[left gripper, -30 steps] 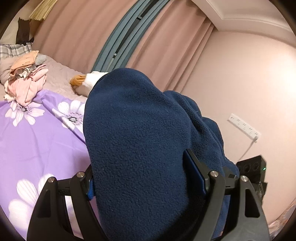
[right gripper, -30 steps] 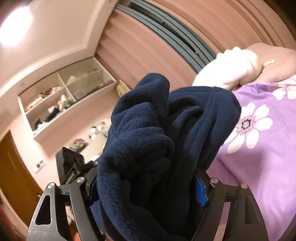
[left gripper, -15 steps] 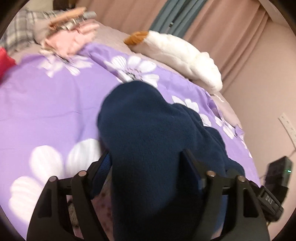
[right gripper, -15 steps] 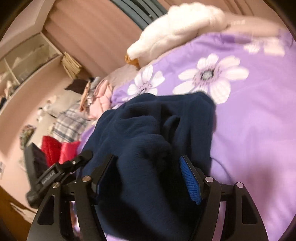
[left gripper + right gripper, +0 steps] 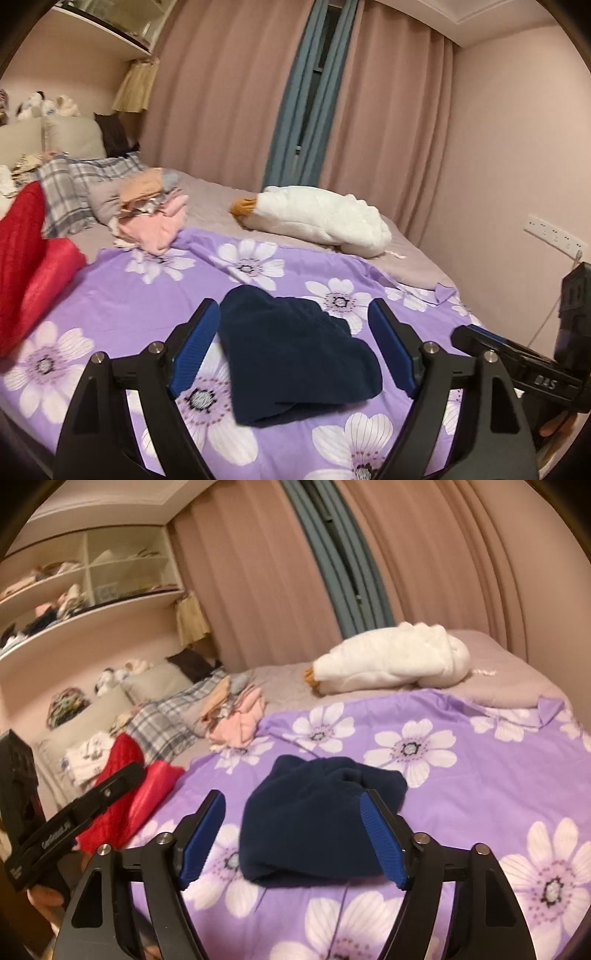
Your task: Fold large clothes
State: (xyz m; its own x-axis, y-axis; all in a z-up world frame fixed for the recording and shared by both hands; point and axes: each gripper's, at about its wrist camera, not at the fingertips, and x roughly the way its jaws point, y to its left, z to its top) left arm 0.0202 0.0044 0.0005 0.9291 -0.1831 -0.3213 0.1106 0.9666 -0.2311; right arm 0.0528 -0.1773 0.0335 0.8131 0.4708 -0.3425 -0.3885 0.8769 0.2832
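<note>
A folded navy fleece garment (image 5: 291, 350) lies on the purple flowered bedsheet (image 5: 140, 295). It also shows in the right wrist view (image 5: 317, 823) on the same sheet (image 5: 461, 786). My left gripper (image 5: 291, 343) is open and empty, its blue pads apart, just in front of and above the fleece. My right gripper (image 5: 295, 830) is open and empty too, hovering close over the near side of the fleece. The right gripper's body (image 5: 524, 365) shows at the right of the left wrist view, and the left gripper's body (image 5: 74, 819) at the left of the right wrist view.
A red garment (image 5: 29, 258) lies at the bed's left. A pile of pink clothes (image 5: 155, 218), a plaid garment (image 5: 74, 188) and a white goose plush (image 5: 321, 221) lie farther back. Curtains (image 5: 229, 92) hang behind; a wall with a power strip (image 5: 554, 236) is at right.
Both grippers held the bunched fleece up, then lowered it onto the sheet. Both have now opened, let it go and drawn back, and it lies folded on the bed.
</note>
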